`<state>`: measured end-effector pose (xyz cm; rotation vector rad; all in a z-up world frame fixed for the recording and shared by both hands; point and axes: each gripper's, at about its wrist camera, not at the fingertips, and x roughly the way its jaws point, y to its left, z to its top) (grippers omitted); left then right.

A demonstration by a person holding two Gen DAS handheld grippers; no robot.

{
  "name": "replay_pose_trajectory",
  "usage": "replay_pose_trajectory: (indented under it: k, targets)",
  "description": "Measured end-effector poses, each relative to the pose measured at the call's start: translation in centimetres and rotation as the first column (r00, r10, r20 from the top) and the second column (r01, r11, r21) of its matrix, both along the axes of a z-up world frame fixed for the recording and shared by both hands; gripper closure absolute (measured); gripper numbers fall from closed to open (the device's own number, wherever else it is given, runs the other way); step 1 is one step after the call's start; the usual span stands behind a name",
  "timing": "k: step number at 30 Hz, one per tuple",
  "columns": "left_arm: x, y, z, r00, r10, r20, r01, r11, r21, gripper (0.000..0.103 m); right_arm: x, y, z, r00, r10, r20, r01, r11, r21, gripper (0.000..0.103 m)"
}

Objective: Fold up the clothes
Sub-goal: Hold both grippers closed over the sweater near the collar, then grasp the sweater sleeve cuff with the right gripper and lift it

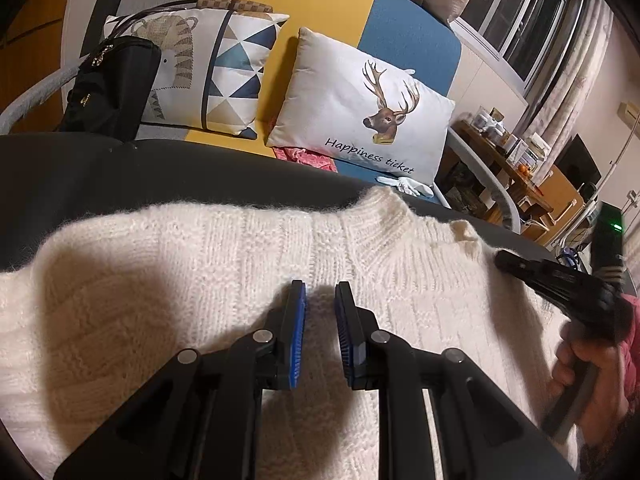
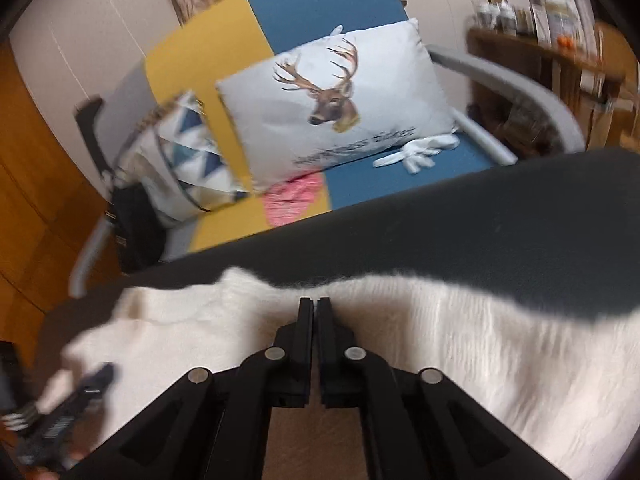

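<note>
Cream knit sweater (image 1: 224, 280) lies flat on a dark grey surface (image 1: 120, 172), its ribbed collar (image 1: 384, 224) at the far edge. Left gripper (image 1: 320, 296) hovers over the knit just short of the collar, blue pads slightly apart, nothing between them; right gripper (image 2: 316, 306) sits at the sweater's far edge, jaws nearly pressed together, whether fabric is pinched cannot be told (blur). Behind: sofa (image 1: 304, 4) with deer cushion (image 1: 360, 100), triangle-print cushion (image 1: 224, 68) and black bag (image 1: 112, 84).

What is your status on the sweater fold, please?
Left claw open over sweater. Right claw shut at sweater's far edge; grip unconfirmed. Sweater flat on dark surface. Nothing in the way.
</note>
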<state>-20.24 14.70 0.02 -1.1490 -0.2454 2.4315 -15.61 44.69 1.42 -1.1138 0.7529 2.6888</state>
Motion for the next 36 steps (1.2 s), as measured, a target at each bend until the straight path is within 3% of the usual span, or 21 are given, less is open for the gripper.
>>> replay_pose_trajectory:
  k: [4,6,10,19,21,23,25,27,30,33,34,36]
  targets:
    - [0.0,0.0,0.1,1.000,0.002,0.000,-0.002,1.000,-0.001,0.085,2.8,-2.3,0.4,0.996,0.087,-0.001,-0.087,0.995,-0.045,0.098]
    - [0.1,0.1,0.1,1.000,0.002,0.000,-0.002,1.000,-0.003,0.085,3.9,-3.0,-0.4,0.995,0.092,0.042,-0.091,0.996,-0.024,0.098]
    - [0.4,-0.2,0.3,1.000,0.008,-0.002,-0.008,1.000,-0.017,0.085,5.8,-1.7,-1.2,1.000,0.013,0.001,-0.013,0.995,-0.097,0.103]
    - [2.2,-2.4,1.5,0.998,0.067,-0.001,-0.067,0.995,-0.076,0.085,7.5,-6.5,-0.3,0.997,0.074,0.029,-0.074,0.997,-0.013,0.101]
    - [2.7,-2.7,1.8,0.997,0.080,-0.005,-0.080,0.992,-0.096,0.085,8.7,-6.1,1.5,0.994,0.095,-0.044,-0.098,0.992,-0.076,0.101]
    - [4.5,-0.9,3.0,0.993,0.063,-0.096,-0.081,0.977,-0.197,0.085,10.5,-4.9,3.8,0.987,0.099,-0.128,-0.110,0.990,-0.084,0.101]
    - [6.3,2.6,3.4,0.994,-0.009,-0.105,-0.007,0.988,-0.153,0.084,12.2,-2.8,5.0,0.990,0.045,-0.131,-0.050,0.998,-0.036,0.101]
    - [8.0,6.1,3.7,0.990,-0.081,-0.117,0.068,0.992,-0.110,0.084,12.8,0.2,5.1,0.993,-0.021,-0.115,0.016,0.999,-0.044,0.100]
    - [10.5,12.0,2.6,0.980,-0.171,-0.105,0.158,0.980,-0.120,0.084,11.7,2.0,4.0,1.000,-0.009,-0.029,0.009,1.000,-0.017,0.096]
    - [10.9,14.3,0.7,0.984,-0.170,-0.044,0.158,0.966,-0.202,0.084,10.7,3.3,1.7,0.999,0.025,0.036,-0.025,1.000,0.012,0.098]
    - [11.0,15.0,0.1,0.985,-0.169,-0.026,0.159,0.961,-0.226,0.084,10.4,4.0,0.6,0.997,0.029,0.067,-0.030,1.000,0.007,0.103]
    - [11.0,14.8,0.0,0.986,-0.167,-0.026,0.157,0.964,-0.213,0.084,10.8,6.8,-0.2,1.000,0.000,0.031,0.002,0.997,-0.072,0.103]
